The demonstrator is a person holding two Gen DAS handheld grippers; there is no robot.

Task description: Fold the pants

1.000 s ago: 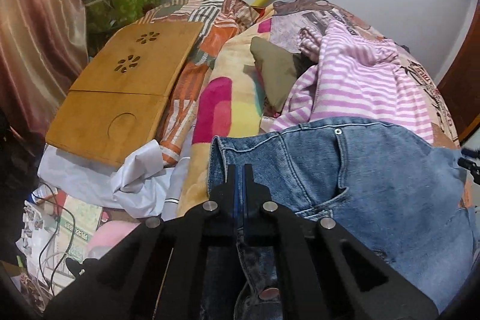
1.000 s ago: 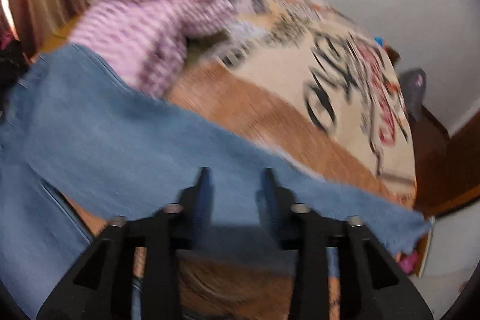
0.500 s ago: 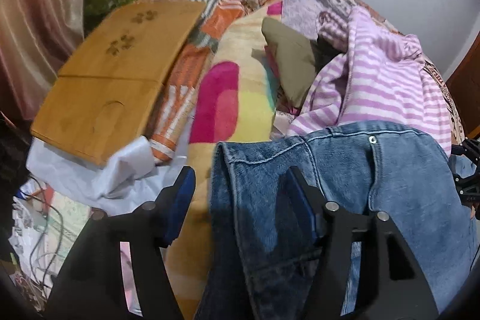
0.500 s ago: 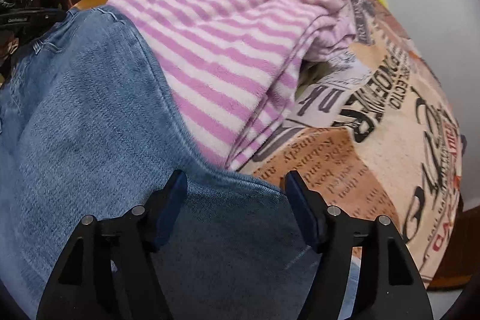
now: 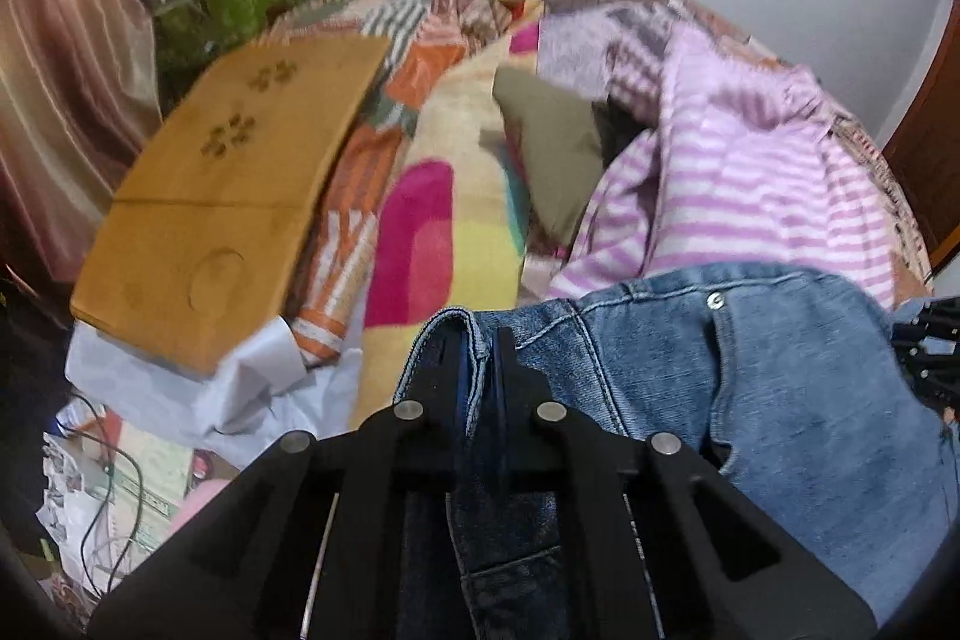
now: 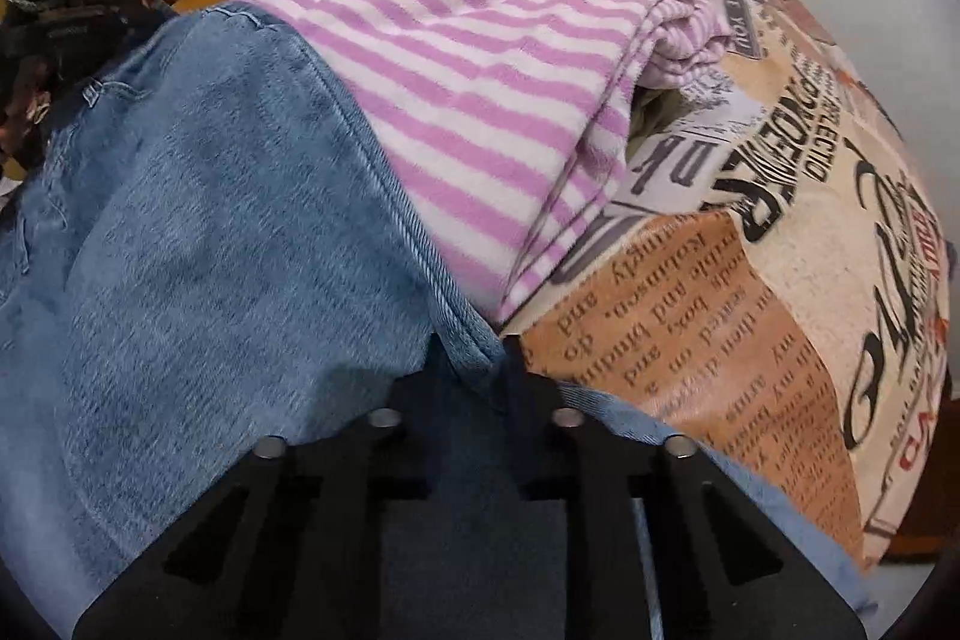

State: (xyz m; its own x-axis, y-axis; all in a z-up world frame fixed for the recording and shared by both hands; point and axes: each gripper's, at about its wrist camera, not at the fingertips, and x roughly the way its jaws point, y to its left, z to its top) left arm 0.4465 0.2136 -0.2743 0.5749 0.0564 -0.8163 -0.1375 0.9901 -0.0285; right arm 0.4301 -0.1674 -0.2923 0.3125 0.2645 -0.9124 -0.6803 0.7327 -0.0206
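Both claws are pinched onto the blue denim pants. From the left wrist view, the left claw (image 5: pixel 478 370) has its two fingers drawn narrow with the corner of the waistband caught between them. From the right wrist view, the right claw (image 6: pixel 471 361) is likewise nearly closed, with a folded denim edge bunched between its fingers.

Only the left view shows the waistband of the pants (image 5: pixel 750 388) with its metal button, a pocket opening, and the clutter off the bed's side: a bamboo lap tray (image 5: pixel 222 214) on white cloth, a colourful blanket (image 5: pixel 444 232), an olive cushion (image 5: pixel 552 154), a green bag (image 5: pixel 228 4) against the curtain and cables on the floor. The right claw appears there as a dark shape at the far right edge. Only the right view shows the long plain stretch of the pants (image 6: pixel 198 232) running away to the left, and the printed bedspread (image 6: pixel 750 280) with its lettering. A dark shape at the upper left there may be the other claw; I cannot tell for certain.

The pants lie on the bed, their long axis stretched sideways between the two claws, waistband end toward the left claw. Their far edge lies against the pink striped garment (image 6: pixel 468 58), which sits heaped on the bedspread just beyond.
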